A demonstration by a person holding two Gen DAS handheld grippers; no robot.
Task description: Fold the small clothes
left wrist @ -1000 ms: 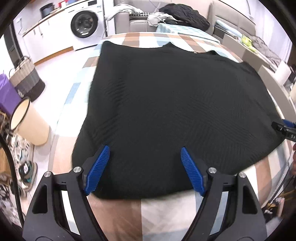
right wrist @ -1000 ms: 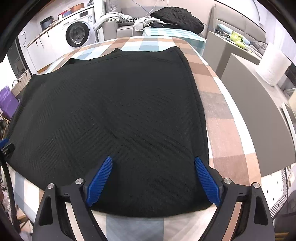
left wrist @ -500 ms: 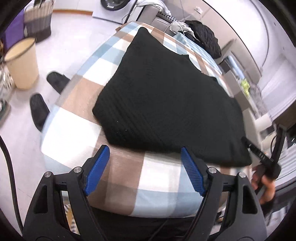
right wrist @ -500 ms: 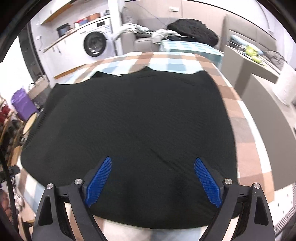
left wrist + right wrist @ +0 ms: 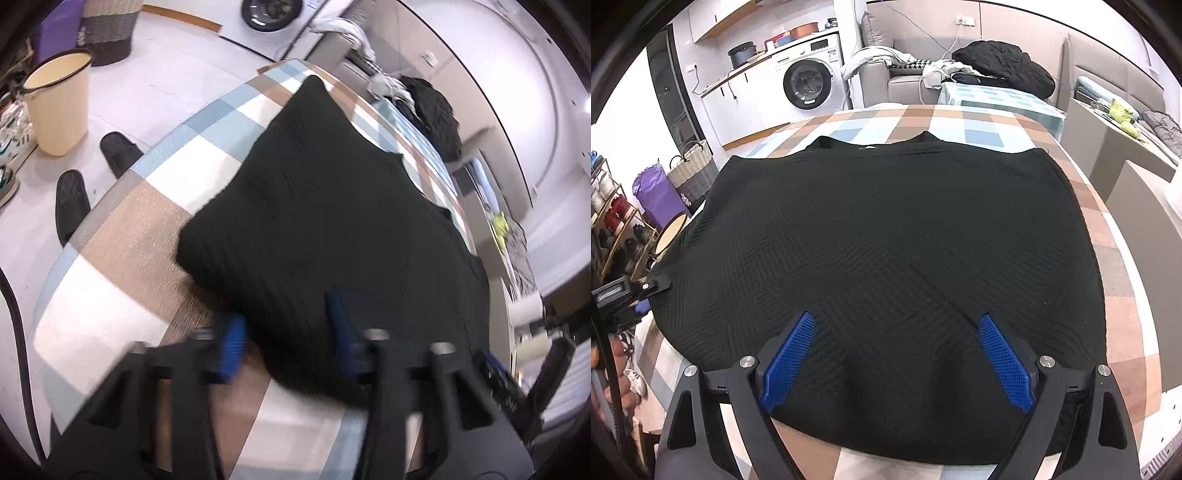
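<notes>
A: Since a second ago the left gripper (image 5: pixel 284 339) has been swung to the near-left hem of the black garment (image 5: pixel 886 258), fingers apart.

B: Right gripper (image 5: pixel 897 358) fingers apart above the near hem. Garment is spread flat on the checked desk (image 5: pixel 1123 295); both hem corners should be pinched evenly before lifting.

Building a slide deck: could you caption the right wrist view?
Right gripper, open, poised over the near hem of a black textured knit top spread flat on a checked tablecloth.
</notes>
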